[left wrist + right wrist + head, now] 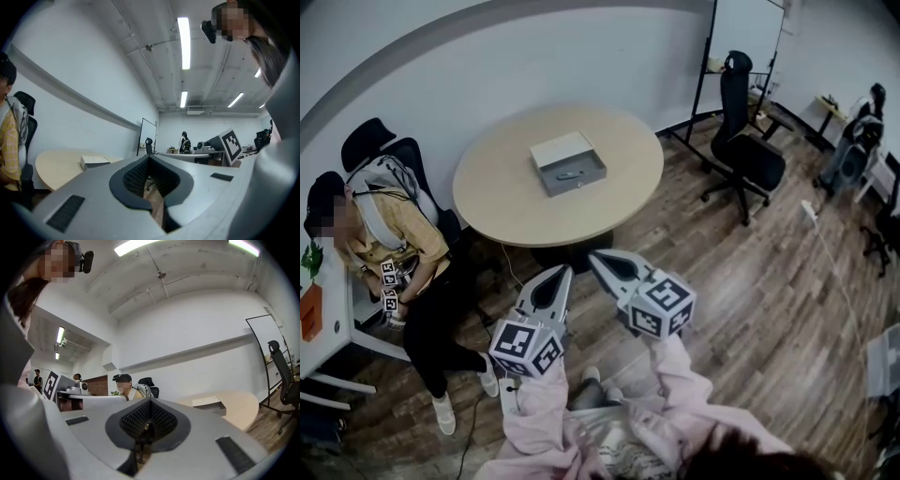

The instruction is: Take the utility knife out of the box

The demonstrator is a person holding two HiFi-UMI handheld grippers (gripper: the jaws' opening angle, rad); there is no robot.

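An open grey box (569, 165) with a white lid stands on the round beige table (506, 202). The utility knife (569, 175) lies inside it as a small dark shape. Both grippers hang in front of the table's near edge, well short of the box, and point level toward it. My left gripper (566, 270) is shut with nothing in it, and my right gripper (594, 255), beside it, is shut and empty too. The left gripper view shows the left gripper (149, 157) with the box (95, 161) far off to its left. In the right gripper view the right gripper (150, 400) has the box (209, 404) off to its right.
A person in a yellow shirt (394, 239) sits on a chair left of the table. A black office chair (748, 141) stands at the right, with a whiteboard (745, 28) behind it. A white desk (328, 328) stands at the far left. Wooden floor lies between me and the table.
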